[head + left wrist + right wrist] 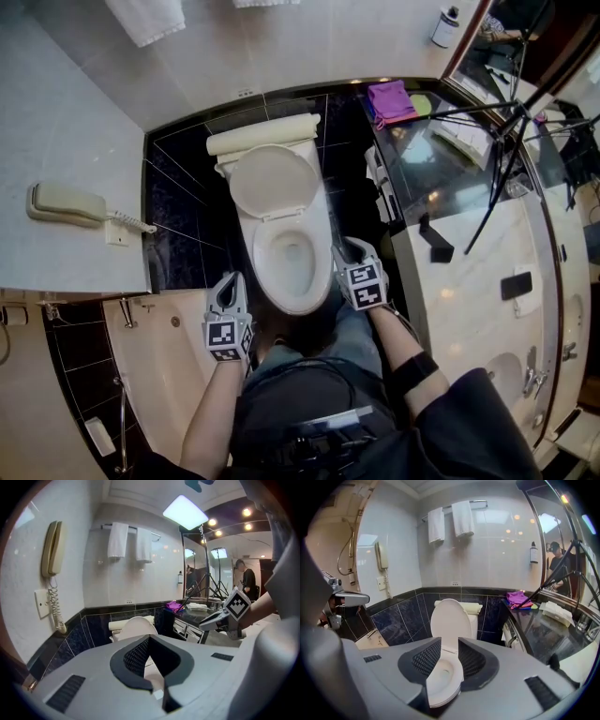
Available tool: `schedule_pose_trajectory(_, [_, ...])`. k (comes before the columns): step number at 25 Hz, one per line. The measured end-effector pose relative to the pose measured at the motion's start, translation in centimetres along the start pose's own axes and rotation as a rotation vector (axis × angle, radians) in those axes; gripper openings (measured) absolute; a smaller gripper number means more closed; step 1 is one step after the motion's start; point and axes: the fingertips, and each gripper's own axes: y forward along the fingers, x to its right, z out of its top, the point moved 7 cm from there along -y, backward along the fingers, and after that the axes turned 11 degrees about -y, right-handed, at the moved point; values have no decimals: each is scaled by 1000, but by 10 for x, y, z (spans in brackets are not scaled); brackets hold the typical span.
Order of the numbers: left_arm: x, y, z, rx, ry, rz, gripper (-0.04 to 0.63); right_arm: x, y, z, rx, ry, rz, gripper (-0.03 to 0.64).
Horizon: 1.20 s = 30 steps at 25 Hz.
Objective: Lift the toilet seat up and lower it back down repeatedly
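The white toilet [286, 234] stands against the dark tiled wall. Its lid [275, 183] is upright against the tank, and the seat [314, 292] lies flat on the bowl. My right gripper [343, 249] hangs just beside the seat's right rim, apart from it. Seen from the right gripper view, the right gripper [449, 641] is open and the seat [440, 686] shows through the gap, with no pad pressing on it. My left gripper [230, 281] hovers off the bowl's front left. The left gripper [149, 640] is open and holds nothing, with the lid [136, 627] beyond it.
A wall phone [66, 203] with a coiled cord hangs at the left, above a bathtub [159, 366]. To the right runs a glossy counter [450, 178] with a purple cloth [392, 101] and a tripod [511, 141] over it. Towels [450, 520] hang above the toilet.
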Motion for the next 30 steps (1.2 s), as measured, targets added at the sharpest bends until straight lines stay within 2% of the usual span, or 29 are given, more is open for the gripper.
schedule_pose_trajectory(5, [1, 30, -29, -29, 38, -11, 0, 8, 46, -75, -100, 139, 37, 209])
schedule_pose_trajectory(13, [-2, 73, -95, -68, 50, -35, 0, -8, 116, -191, -259, 293, 70, 250])
schedule_pose_trajectory(21, [-11, 100, -171, -115, 59, -60, 0, -44, 170, -304, -376, 513, 112, 250])
schedule_pose_trajectory(30, [-13, 114, -220, -142, 47, -67, 0, -73, 212, -397, -406, 845, 152, 247])
